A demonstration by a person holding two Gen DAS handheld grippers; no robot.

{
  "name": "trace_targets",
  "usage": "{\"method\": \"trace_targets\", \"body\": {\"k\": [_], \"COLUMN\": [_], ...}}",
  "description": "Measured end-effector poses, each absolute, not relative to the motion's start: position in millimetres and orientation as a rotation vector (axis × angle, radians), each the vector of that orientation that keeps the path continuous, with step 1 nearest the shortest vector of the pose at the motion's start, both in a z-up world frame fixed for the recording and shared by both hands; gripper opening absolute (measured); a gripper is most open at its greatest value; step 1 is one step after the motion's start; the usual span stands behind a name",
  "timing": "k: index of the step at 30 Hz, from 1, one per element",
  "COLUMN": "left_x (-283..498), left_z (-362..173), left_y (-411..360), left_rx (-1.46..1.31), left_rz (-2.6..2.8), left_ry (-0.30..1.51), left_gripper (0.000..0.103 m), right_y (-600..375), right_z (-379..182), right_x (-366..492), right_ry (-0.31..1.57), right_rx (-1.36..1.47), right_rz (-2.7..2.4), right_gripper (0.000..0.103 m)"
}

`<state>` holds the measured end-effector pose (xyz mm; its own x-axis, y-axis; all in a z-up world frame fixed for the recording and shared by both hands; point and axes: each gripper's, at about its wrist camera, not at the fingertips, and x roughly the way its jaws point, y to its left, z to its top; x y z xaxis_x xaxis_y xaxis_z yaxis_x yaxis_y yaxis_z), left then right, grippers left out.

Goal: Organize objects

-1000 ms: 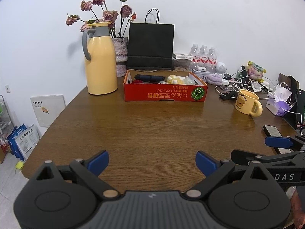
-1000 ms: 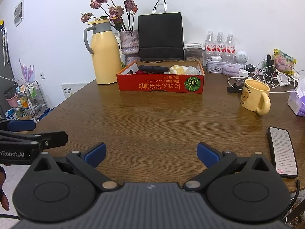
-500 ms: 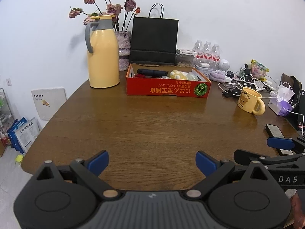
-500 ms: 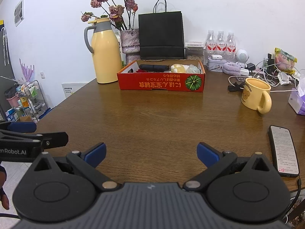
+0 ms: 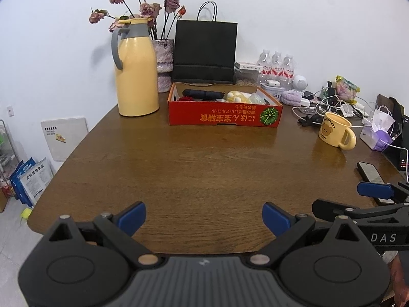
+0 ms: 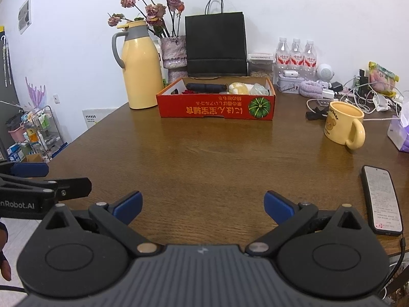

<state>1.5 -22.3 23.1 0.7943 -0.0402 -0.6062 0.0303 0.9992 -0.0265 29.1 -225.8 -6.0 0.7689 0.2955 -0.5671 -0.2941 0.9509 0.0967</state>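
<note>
A red cardboard box (image 5: 225, 117) stands at the far side of the brown table (image 5: 204, 174); it also shows in the right wrist view (image 6: 217, 108). It holds a dark folded umbrella (image 6: 205, 87), a yellow soft item (image 6: 237, 88) and other small things. My left gripper (image 5: 204, 216) is open and empty over the table's near edge. My right gripper (image 6: 203, 206) is open and empty beside it. Each gripper shows at the edge of the other's view.
A yellow thermos jug (image 5: 135, 69), a vase of dried roses (image 5: 163, 64) and a black paper bag (image 5: 204, 51) stand behind the box. A yellow mug (image 6: 343, 125), a phone (image 6: 382, 199), water bottles (image 6: 295, 53), cables and tissues lie to the right.
Both grippers have drawn back and risen slightly, so the box and jug look a little farther off. Both stay open and empty.
</note>
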Motion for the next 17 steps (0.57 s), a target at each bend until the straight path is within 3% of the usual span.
{"method": "trace_targets", "body": {"k": [17], "left_x": [22.8], "left_z": [10.4], "left_y": [-17.5], "left_rx": [-0.032], "left_rz": [-0.024], "left_ry": [0.702], "left_gripper": [0.101], "right_y": [-223.8], "right_z": [-16.3], "right_x": [44.6], "right_ry": [0.642], "right_rx": [-0.024], "right_rz": [0.288], "right_gripper": [0.103]}}
